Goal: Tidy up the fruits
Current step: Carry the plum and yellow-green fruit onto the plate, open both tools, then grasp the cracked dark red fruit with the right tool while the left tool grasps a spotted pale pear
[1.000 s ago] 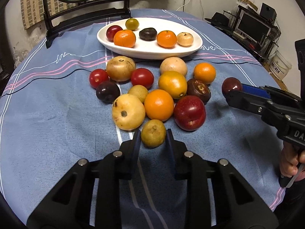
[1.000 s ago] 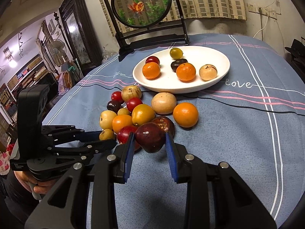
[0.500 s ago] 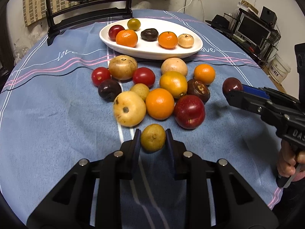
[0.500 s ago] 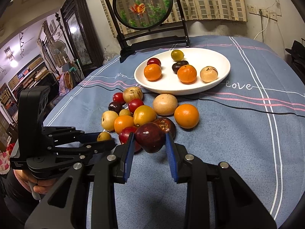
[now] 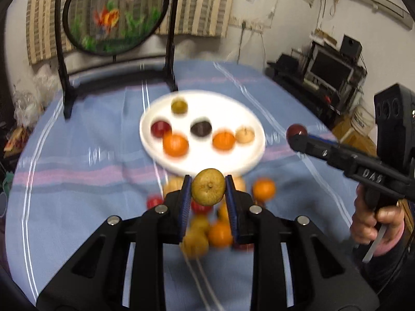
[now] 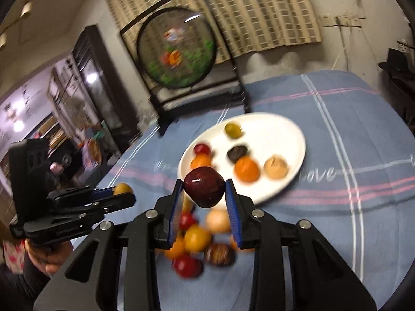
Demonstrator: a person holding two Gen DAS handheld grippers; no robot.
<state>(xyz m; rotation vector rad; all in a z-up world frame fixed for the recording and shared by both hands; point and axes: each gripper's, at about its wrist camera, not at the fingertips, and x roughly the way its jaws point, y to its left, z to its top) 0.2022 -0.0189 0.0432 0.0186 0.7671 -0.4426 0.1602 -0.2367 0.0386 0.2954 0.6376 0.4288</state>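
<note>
My left gripper (image 5: 208, 187) is shut on a small yellow-brown fruit (image 5: 208, 186) and holds it in the air above the loose fruit pile (image 5: 207, 230). My right gripper (image 6: 204, 187) is shut on a dark red plum (image 6: 204, 186), also lifted, near the front rim of the white plate (image 6: 282, 129). The plate (image 5: 249, 121) holds several fruits: oranges, a red one, a dark one, a green one, a tan one. The right gripper shows in the left wrist view (image 5: 297, 133); the left gripper shows in the right wrist view (image 6: 122, 190).
A blue striped tablecloth (image 5: 77, 168) covers the round table. A round goldfish screen on a black stand (image 5: 114, 15) stands behind the plate. Shelves with electronics (image 5: 332, 72) are off the table's right side. Loose fruits (image 6: 202, 243) lie below my right gripper.
Both grippers have lifted their fruits off the table and tilted up toward the plate. The views are now motion-blurred.
</note>
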